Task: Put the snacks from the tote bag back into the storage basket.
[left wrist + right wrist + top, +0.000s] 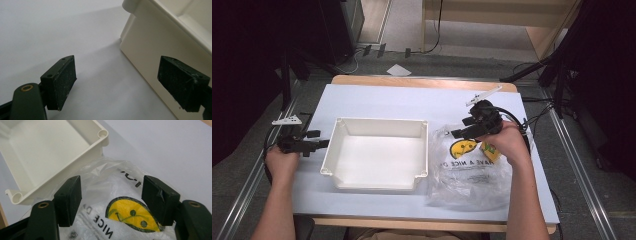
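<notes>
High view: white bin (377, 155) mid-table; left gripper (319, 144) just beside its left wall, right gripper (458, 132) over clear smiley bag (469, 172) right of bin.

Left gripper view: jaws spread wide, nothing between, bin wall (160, 47) near.

Right gripper view: jaws released above bag (120, 205), bin corner (102, 135) beyond.

A white-topped wooden table (377, 97) stands on grey carpet (452, 62) — metal rails (579, 165) flank it, pale wooden furniture (512, 15) behind, dark equipment at both sides.
</notes>
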`<action>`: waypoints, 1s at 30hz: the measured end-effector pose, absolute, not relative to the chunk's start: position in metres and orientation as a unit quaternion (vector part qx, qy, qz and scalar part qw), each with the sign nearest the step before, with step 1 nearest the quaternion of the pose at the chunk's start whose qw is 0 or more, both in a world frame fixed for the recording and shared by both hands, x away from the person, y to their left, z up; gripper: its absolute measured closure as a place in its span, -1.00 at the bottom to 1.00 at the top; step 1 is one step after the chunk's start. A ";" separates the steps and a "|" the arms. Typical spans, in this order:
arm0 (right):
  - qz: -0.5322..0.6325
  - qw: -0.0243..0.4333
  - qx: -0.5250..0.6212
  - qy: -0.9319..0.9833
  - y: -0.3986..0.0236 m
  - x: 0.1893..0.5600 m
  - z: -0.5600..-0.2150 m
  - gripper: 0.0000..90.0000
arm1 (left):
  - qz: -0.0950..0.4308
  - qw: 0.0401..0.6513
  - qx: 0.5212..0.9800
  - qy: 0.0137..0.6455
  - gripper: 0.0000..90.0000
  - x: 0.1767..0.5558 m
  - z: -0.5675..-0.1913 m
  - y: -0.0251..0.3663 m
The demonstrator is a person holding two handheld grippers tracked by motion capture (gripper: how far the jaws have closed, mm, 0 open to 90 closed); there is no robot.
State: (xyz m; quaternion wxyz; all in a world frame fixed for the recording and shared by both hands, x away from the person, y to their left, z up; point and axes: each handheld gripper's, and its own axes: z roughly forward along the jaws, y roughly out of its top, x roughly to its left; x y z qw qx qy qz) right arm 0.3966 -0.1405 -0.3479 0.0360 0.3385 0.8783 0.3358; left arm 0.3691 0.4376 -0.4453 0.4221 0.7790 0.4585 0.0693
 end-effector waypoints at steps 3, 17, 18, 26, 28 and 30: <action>0.336 0.037 0.337 0.879 -0.141 0.396 -0.347 -0.27 | 0.071 0.421 0.779 0.459 -0.64 0.369 -0.445 0.437; 0.345 0.041 0.343 0.872 -0.149 0.394 -0.341 -0.27 | 0.070 0.422 0.778 0.459 -0.64 0.369 -0.445 0.438; 0.345 0.040 0.344 0.872 -0.149 0.394 -0.341 -0.27 | 0.071 0.422 0.778 0.460 -0.64 0.369 -0.446 0.438; 0.343 0.042 0.346 0.872 -0.155 0.391 -0.338 -0.26 | 0.070 0.423 0.778 0.459 -0.64 0.368 -0.445 0.438; 0.345 0.045 0.347 0.871 -0.159 0.389 -0.336 -0.26 | 0.070 0.425 0.777 0.460 -0.64 0.368 -0.445 0.438; 0.349 0.047 0.353 0.867 -0.162 0.388 -0.334 -0.26 | 0.071 0.424 0.777 0.460 -0.64 0.368 -0.445 0.438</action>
